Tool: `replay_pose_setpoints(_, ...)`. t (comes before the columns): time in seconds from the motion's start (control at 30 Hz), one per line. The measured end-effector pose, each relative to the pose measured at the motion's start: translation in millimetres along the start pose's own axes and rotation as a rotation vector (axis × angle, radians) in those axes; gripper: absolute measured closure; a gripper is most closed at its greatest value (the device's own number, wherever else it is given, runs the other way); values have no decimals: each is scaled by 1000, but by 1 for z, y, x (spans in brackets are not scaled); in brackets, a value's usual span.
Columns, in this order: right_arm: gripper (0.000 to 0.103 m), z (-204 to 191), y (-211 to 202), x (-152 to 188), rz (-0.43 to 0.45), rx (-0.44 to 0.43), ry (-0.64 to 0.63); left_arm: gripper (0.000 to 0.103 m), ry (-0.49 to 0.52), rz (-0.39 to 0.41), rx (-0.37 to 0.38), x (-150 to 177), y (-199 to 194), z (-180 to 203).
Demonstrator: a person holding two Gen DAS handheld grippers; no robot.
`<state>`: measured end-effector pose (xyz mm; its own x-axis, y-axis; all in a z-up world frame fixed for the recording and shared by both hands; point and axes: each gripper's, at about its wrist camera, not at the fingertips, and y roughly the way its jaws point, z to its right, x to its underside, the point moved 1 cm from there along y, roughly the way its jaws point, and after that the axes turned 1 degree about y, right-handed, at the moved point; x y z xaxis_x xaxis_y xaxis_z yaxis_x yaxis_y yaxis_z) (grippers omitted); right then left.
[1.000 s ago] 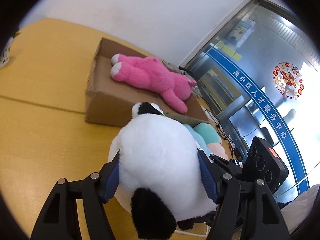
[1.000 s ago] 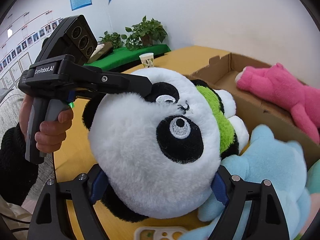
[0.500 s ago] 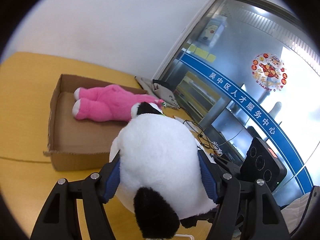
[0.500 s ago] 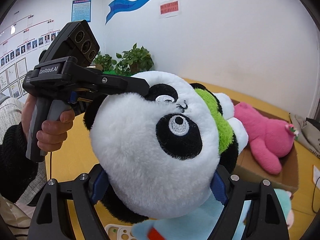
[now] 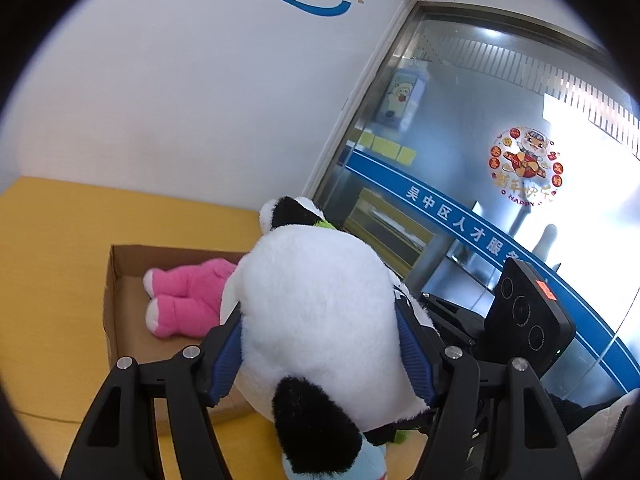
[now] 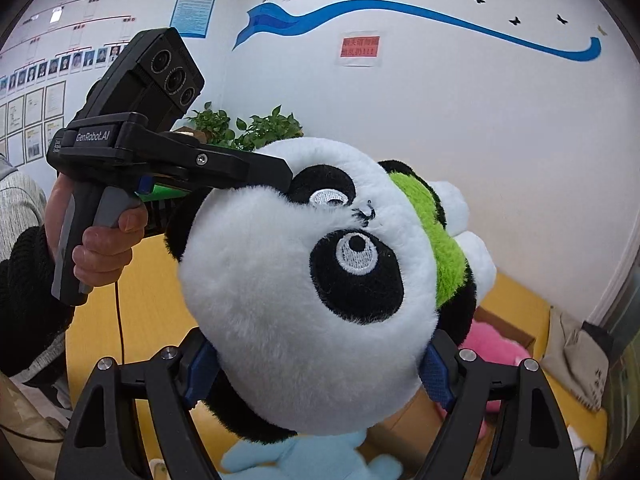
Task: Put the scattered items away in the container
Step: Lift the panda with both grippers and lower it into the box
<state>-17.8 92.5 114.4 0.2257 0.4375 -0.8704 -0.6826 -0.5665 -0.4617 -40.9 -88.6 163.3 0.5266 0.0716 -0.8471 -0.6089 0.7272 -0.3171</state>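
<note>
panda plush (image 5: 320,304) clenched by both grippers, yellow table (image 5: 52,240), cardboard box (image 5: 120,276), white wall (image 5: 180,80)

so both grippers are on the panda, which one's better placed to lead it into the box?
Probably left: the left gripper, clamped on the panda, looks onto the cardboard box; from the right gripper it's mostly hidden.
</note>
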Motion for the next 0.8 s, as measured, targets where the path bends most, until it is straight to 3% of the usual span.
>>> replay_pose_setpoints(0.17, 17, 20, 28, -23, -1, -11, -67, 35, 8, -1, -28, -18, 15, -27)
replay_pose_setpoints(0.33, 17, 42, 69, -20, -15, -29, -74, 35, -35, -16, -34, -14, 41, -71)
replay_pose_setpoints(0.6, 17, 53, 160, 19, -128, -92, -50, 35, -168, -109, -69, 35, 82, -158)
replay_pose_setpoints(0.8, 17, 45, 217, 48, -249, -122, -91, 35, -275, -198, -92, 73, 104, -200)
